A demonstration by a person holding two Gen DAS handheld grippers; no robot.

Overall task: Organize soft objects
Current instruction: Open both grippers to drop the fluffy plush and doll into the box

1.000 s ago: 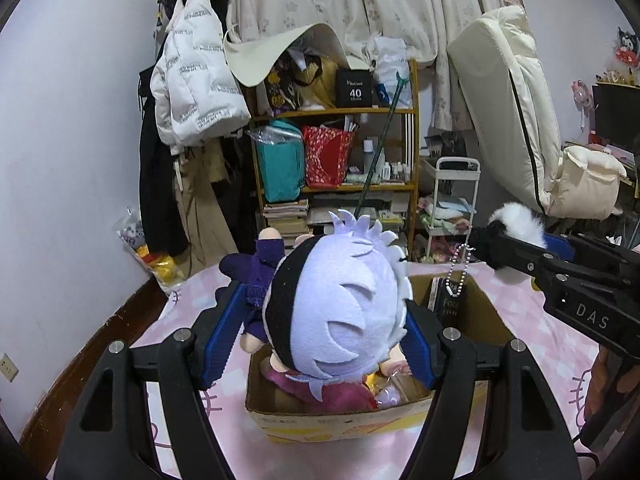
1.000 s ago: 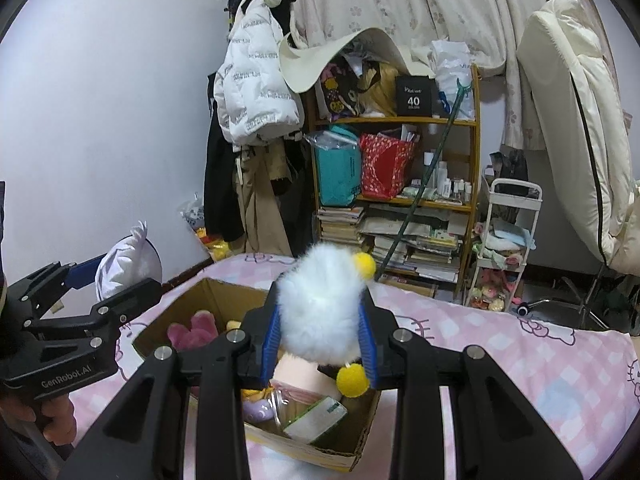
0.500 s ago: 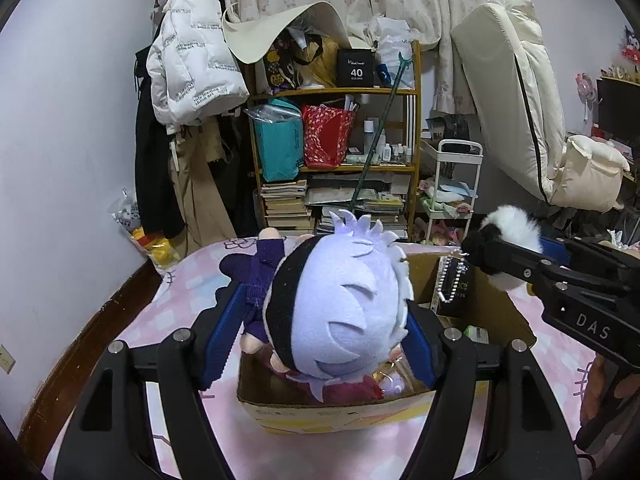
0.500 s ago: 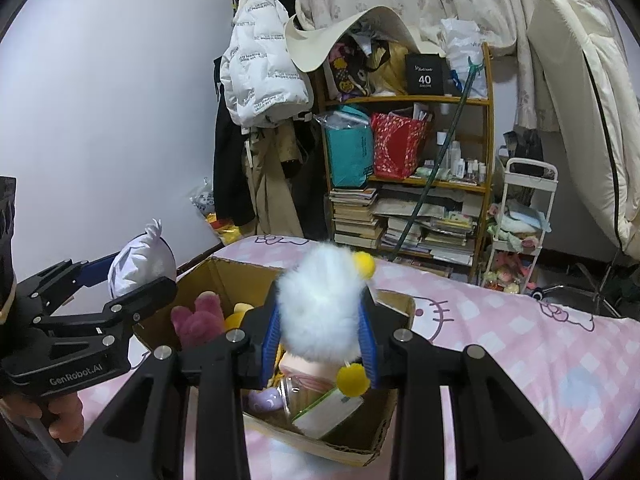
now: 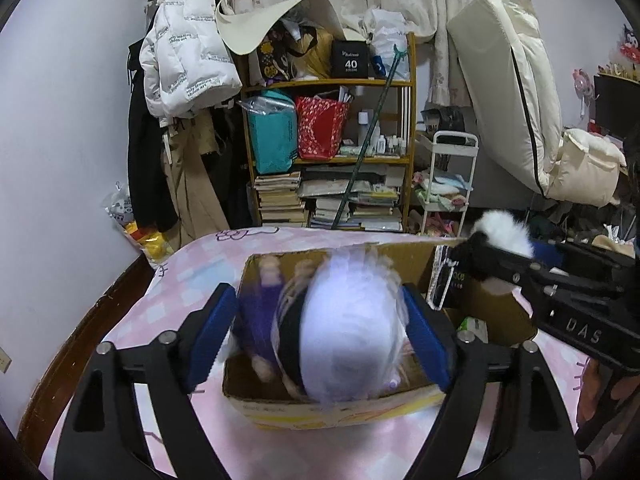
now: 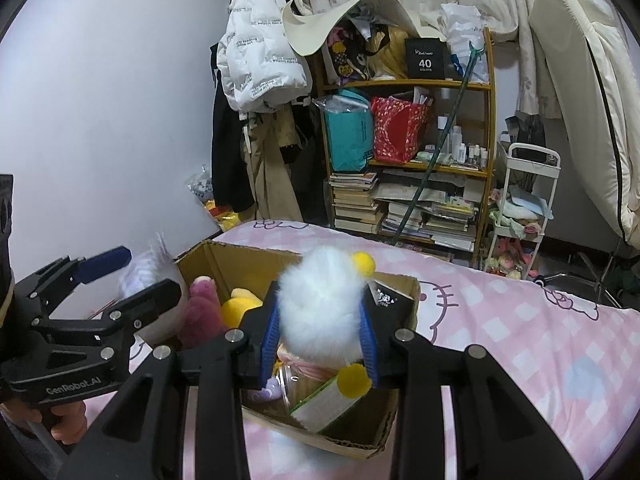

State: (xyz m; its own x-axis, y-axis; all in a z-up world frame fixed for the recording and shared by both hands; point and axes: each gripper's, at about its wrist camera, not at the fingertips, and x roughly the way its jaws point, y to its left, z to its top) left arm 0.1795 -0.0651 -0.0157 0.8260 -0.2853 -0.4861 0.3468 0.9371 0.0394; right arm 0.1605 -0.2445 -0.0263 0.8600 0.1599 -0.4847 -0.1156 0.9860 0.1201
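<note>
Now our left hand-held gripper (image 5: 320,334) stands spread wide, its blue pads clear of the plush doll (image 5: 344,332), which shows blurred between them over the open cardboard box (image 5: 340,408). A second ago those pads were clenched on the doll's head; they have since parted, and the doll sits lower against the box. It is soft fabric: a rounded, pale lavender head with spiky felt hair and a black band, a purple body to its left. Its long axis runs roughly left to right across the box, head toward our right.

Our right hand-held gripper (image 6: 319,328) remains clenched on a fluffy white ball-shaped toy (image 6: 320,308) with small yellow pom-poms at top and bottom, held above the box's near right corner, as before. Its long axis runs up and down between the pom-poms.

Inside the box we see a pink plush (image 6: 200,312), a yellow plush (image 6: 238,306) and a clear jar (image 6: 298,384). The box rests on a bed with a pink checked sheet (image 6: 520,344). Beyond stand a cluttered wooden shelf (image 5: 332,128) and a hanging white puffer jacket (image 5: 188,64).
</note>
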